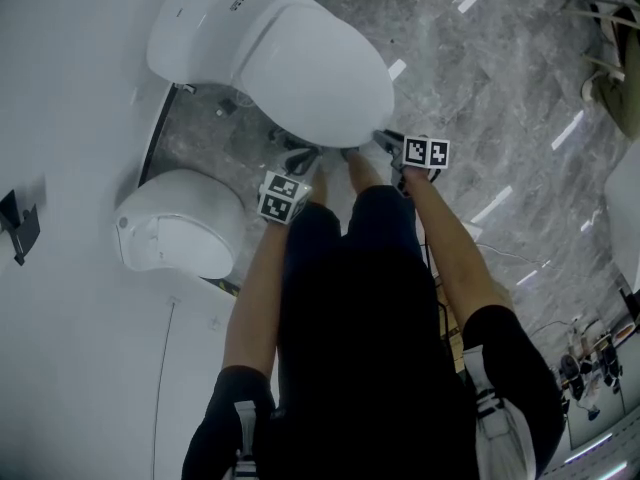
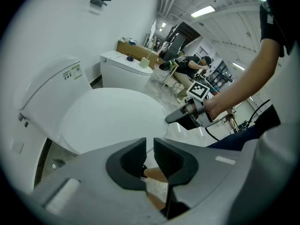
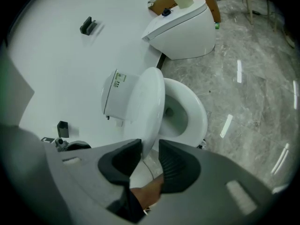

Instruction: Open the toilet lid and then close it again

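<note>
On the toilet's rear housing (image 3: 112,97) a small sticker (image 3: 120,78) — print too small to read — sits behind the part-raised toilet lid (image 3: 147,107), whose edge runs between the parted jaws of the right gripper (image 3: 149,146); the left gripper (image 2: 150,146), nearly closed, holds nothing.

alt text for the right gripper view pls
A white toilet lid stands half raised over its open bowl, its near edge reaching between the parted jaws of the right claw. A second toilet sits further along the white wall, on a grey marble floor.
</note>
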Available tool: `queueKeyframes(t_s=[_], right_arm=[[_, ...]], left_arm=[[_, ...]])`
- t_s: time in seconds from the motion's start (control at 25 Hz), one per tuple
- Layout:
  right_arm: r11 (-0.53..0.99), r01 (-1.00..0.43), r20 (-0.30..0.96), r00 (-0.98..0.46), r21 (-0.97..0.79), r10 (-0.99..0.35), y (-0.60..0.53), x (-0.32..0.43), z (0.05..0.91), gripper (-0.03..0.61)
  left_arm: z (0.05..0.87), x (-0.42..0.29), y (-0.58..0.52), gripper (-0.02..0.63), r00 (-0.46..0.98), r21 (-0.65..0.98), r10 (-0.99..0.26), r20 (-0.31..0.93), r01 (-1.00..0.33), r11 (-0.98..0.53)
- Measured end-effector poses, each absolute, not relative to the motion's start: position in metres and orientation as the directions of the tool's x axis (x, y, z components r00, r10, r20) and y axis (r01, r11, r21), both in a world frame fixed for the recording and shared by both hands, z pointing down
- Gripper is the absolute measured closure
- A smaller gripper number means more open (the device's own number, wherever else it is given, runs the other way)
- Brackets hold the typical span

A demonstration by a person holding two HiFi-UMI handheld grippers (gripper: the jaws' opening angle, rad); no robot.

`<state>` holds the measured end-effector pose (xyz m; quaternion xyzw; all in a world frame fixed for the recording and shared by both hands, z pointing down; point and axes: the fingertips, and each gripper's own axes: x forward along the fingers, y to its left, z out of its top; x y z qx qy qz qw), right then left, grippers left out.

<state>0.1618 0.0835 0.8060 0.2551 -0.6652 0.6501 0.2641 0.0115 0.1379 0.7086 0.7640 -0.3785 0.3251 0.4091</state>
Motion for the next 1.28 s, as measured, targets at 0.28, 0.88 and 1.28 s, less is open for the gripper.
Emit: queueKeyframes(t_s=[0.28,0.88,1.28], right_arm=[[0.017,-0.728,0.728,-0.683,-0.685,0.053,0.089,0.174,0.841,0.449],[-0.009,-0.837,0.832,-0.544,-0.547,0.110,0.100,0.193,0.923,0.451],[0.010,-0.881,0.876,-0.470,-0.474,0.105,0.100,0.198,0.962,0.454]], left_arm=[[0.718,0.012,0.136,0.555,0.503,0.381,-0.297,0.812,-0.841,-0.385],[0.758,0.014,0.153,0.555,0.511,0.413,-0.290,0.809,-0.846,-0.338],[0.782,0.008,0.173,0.555,0.510,0.424,-0.292,0.809,-0.851,-0.310]])
